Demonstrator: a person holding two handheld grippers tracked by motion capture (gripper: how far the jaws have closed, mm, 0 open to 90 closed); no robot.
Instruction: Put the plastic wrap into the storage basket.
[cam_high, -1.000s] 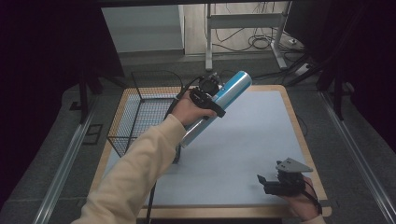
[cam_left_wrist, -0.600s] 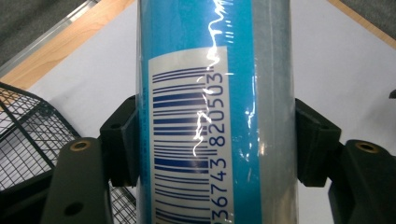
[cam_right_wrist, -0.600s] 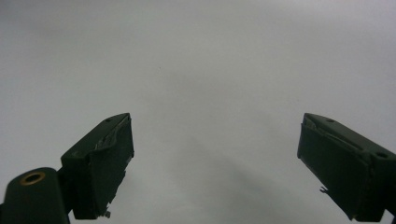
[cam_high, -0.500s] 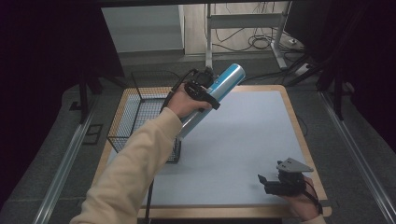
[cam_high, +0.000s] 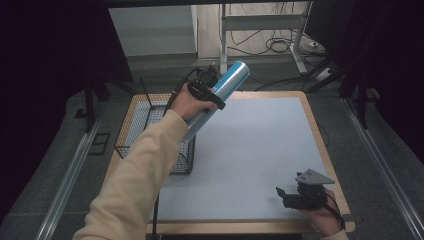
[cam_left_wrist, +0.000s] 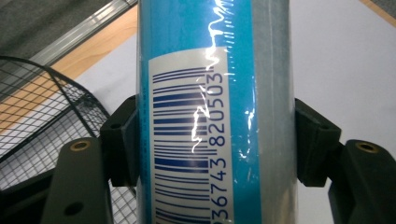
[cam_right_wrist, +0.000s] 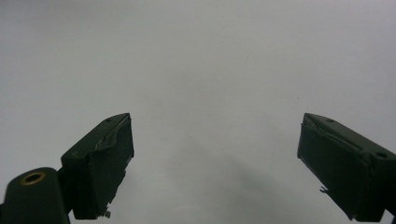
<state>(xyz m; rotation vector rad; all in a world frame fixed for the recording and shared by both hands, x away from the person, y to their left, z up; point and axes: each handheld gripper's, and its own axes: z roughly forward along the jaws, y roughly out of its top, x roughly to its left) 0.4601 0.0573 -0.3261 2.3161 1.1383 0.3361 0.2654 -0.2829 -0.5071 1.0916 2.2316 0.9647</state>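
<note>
Blue tube (cam_left_wrist: 212, 112) sits pinched between left tongs (cam_left_wrist: 215, 140); right tongs (cam_right_wrist: 215, 163) spread wide.

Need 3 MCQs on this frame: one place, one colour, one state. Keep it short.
1. Where is the wire basket?
A. table's left edge
B. table's right edge
C. on the floor

2. What colour is the tube mainly?
A. red
B. blue
C. green

3. How is the right gripper?
A. shut on the tube
B. shut on nothing
C. open

A: the high view shows it at the left edge of the table.
B: its wrap is blue, held in the left gripper.
C: its jaws stand wide apart over bare table.
</note>
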